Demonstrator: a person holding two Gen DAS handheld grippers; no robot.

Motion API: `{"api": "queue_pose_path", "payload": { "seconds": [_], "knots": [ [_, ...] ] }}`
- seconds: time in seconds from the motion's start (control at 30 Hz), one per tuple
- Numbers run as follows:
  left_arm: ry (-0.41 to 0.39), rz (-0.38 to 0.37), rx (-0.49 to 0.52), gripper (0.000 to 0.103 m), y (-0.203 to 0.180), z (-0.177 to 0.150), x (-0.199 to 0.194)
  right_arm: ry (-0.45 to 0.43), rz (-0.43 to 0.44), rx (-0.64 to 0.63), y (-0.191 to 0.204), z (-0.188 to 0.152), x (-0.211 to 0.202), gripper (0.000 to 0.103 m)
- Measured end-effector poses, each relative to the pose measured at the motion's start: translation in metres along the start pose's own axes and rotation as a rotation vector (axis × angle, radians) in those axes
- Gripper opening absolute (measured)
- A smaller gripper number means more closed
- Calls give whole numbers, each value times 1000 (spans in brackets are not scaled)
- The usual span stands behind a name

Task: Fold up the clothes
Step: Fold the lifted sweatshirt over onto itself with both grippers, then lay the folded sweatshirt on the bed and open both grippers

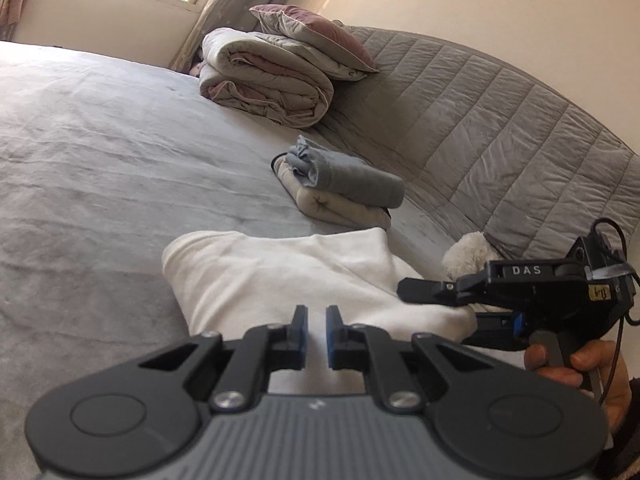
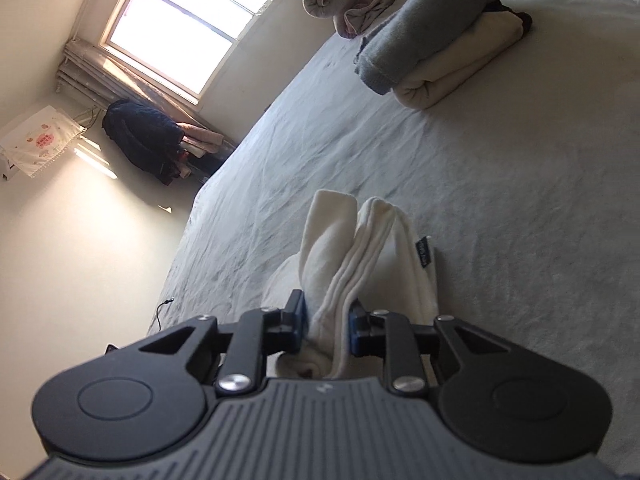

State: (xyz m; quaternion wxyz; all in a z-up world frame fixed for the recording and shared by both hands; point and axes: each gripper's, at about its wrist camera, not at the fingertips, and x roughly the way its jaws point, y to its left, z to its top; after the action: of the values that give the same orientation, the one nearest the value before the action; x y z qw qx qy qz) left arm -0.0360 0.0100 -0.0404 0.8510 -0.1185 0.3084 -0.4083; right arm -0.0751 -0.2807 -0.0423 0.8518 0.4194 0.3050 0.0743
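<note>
I had the white garment (image 1: 280, 280) lying folded on the grey bed (image 1: 100, 160), near its quilted headboard (image 1: 500, 120); my left hand-held gripper (image 1: 317, 336) hung just above the cloth's near edge, its 2 blue-padded jaws parted by a narrow gap, and nothing sat between them that I could see; over on my right, the right hand-held gripper (image 1: 416, 292) came in from the side, a hand (image 1: 576, 368) wrapped around its handle, its black fingers pressed against the garment's corner; from the right wrist view, the right hand-held gripper (image 2: 328, 328) was clamped onto a bunched stack of the white garment (image 2: 360, 248), several layers squeezed between the pads, a small dark label showing on the edge; beyond it, a grey folded cloth (image 1: 352, 178) rested on top of a cream folded cloth (image 1: 340, 204), the 2 stacked well apart from my work; farther back sat a rolled duvet (image 1: 268, 84) with a pillow (image 1: 316, 36) on top; a fluffy cream thing (image 1: 466, 256) peeked out beside the headboard, too hidden to identify; the window (image 2: 188, 20) glared bright, a dark jacket (image 2: 144, 136) slumped below it.
</note>
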Motion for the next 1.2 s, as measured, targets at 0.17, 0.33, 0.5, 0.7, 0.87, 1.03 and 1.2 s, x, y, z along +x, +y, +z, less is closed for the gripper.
{"api": "queue_pose_path", "payload": {
  "seconds": [0.17, 0.33, 0.5, 0.7, 0.87, 1.03, 1.2],
  "knots": [
    [43, -13, 32, 8, -6, -13, 15, 49, -46, 23, -24, -2, 12, 25],
    [41, -25, 45, 8, -9, -14, 16, 30, -14, 28, -26, -2, -1, 33],
    [-3, -63, 50, 8, -11, -8, 10, -67, -80, -170, 1, -6, -14, 34],
    [15, -83, 81, 8, -18, -14, 20, -175, -167, -492, 38, -19, -9, 34],
    [27, -92, 115, 8, -24, -20, 27, -109, -203, -639, 47, -30, 20, 20],
    [40, -101, 149, 7, -30, -26, 35, -84, -295, -706, 41, -33, 43, 6],
    [46, -108, 168, 7, -30, -28, 37, -108, -337, -698, 33, -27, 52, 0]
  ]
}}
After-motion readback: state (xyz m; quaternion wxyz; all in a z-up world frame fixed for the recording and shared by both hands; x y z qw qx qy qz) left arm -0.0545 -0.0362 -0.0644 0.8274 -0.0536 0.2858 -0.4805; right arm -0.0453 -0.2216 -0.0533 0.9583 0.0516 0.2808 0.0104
